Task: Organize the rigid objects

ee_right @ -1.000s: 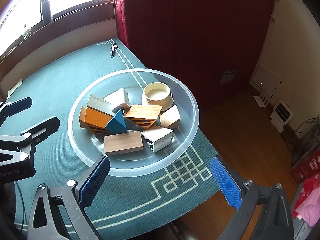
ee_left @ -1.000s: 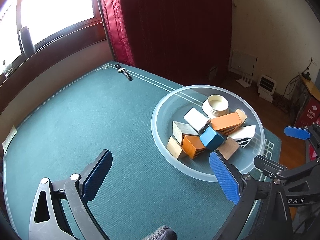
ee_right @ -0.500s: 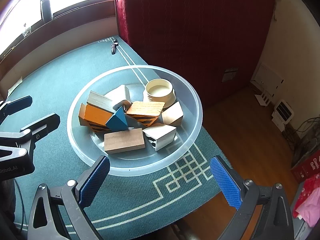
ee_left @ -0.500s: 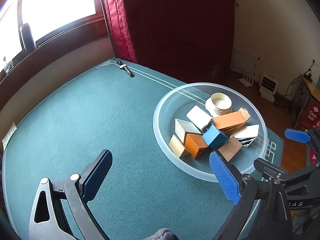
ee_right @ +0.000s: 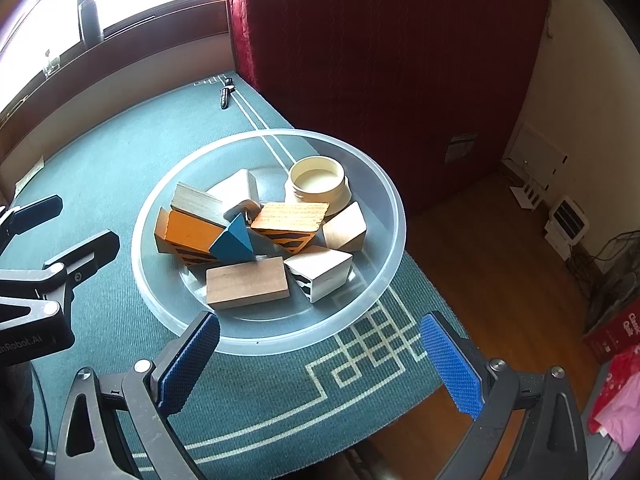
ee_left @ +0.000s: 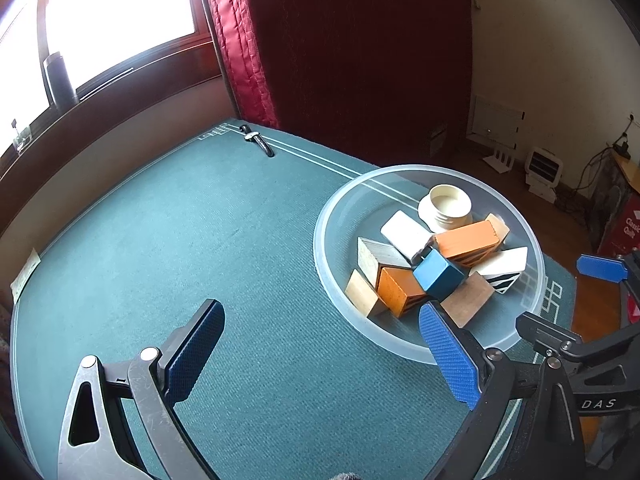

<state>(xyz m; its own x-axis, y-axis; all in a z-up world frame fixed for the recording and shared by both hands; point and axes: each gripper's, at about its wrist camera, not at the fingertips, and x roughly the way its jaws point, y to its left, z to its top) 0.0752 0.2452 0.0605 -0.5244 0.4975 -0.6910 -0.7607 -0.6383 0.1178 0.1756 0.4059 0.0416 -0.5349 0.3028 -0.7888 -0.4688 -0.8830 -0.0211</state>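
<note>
A clear plastic bowl (ee_left: 328, 216) (ee_right: 394, 216) stands on the green cloth and holds several wooden blocks. Among them are a blue block (ee_left: 438, 274) (ee_right: 234, 240), two orange blocks (ee_left: 466, 240) (ee_right: 294, 218), a brown flat block (ee_right: 246, 284), white blocks and a cream jar (ee_left: 446, 204) (ee_right: 318, 178). My left gripper (ee_left: 322, 354) is open and empty over the cloth, left of and nearer than the bowl. My right gripper (ee_right: 320, 362) is open and empty, just short of the bowl's near rim.
A small dark tool (ee_left: 258, 142) (ee_right: 226, 96) lies at the cloth's far edge. A red curtain (ee_left: 240, 40) and a window sill with a dark bottle (ee_left: 60, 80) stand behind. The table edge drops to a wood floor (ee_right: 480, 260) on the right.
Both grippers have drawn back slightly, so the bowl sits a little farther away in each view. The blocks have not moved.
</note>
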